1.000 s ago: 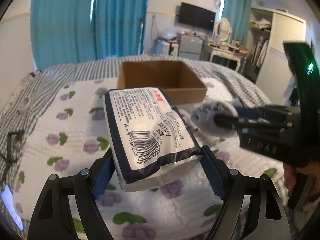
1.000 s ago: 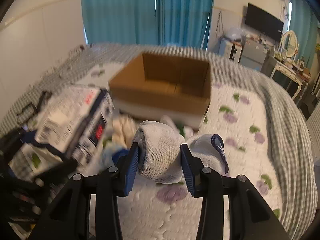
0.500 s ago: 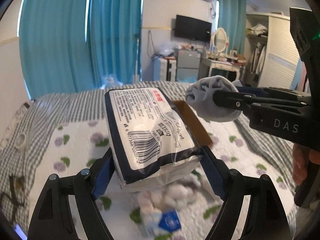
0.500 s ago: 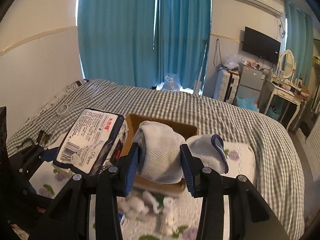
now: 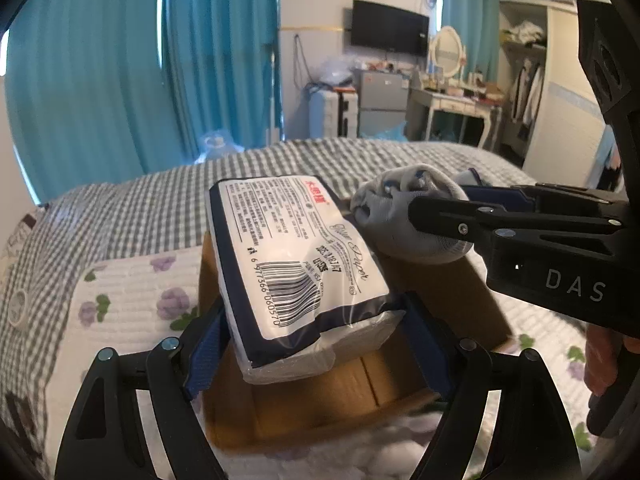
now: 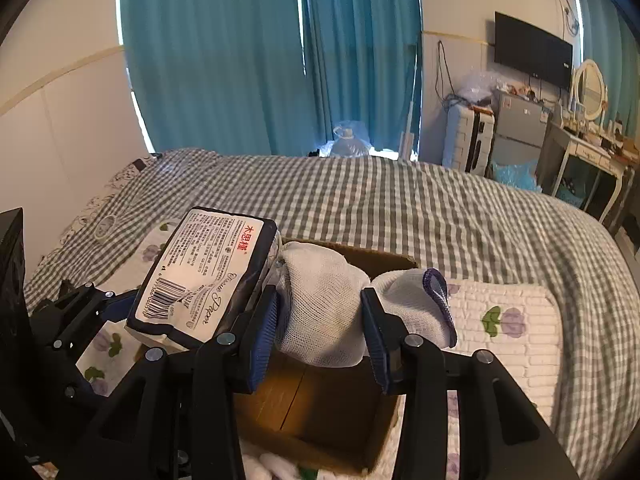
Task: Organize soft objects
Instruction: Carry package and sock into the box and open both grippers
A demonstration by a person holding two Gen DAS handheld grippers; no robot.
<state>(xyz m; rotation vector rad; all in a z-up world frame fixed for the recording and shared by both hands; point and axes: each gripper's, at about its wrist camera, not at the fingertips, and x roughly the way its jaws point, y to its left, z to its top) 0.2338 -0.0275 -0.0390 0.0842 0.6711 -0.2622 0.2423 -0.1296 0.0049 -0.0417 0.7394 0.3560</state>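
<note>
My left gripper [image 5: 316,340] is shut on a white and navy tissue pack [image 5: 296,256] and holds it above the open cardboard box [image 5: 320,392]. The pack also shows in the right wrist view [image 6: 200,276]. My right gripper [image 6: 320,320] is shut on a white knit glove with a blue cuff [image 6: 324,308], also above the box [image 6: 320,412]. The glove shows in the left wrist view [image 5: 404,216], just right of the pack. The box floor looks bare where visible.
The box sits on a floral quilt [image 6: 516,320] over a checked bedspread [image 6: 400,200]. White soft items [image 5: 400,452] lie on the quilt in front of the box. Teal curtains, a fridge and a dressing table stand beyond the bed.
Both grippers rose from the quilt with their loads and now hover over the box. The box now fills the lower middle of both views.
</note>
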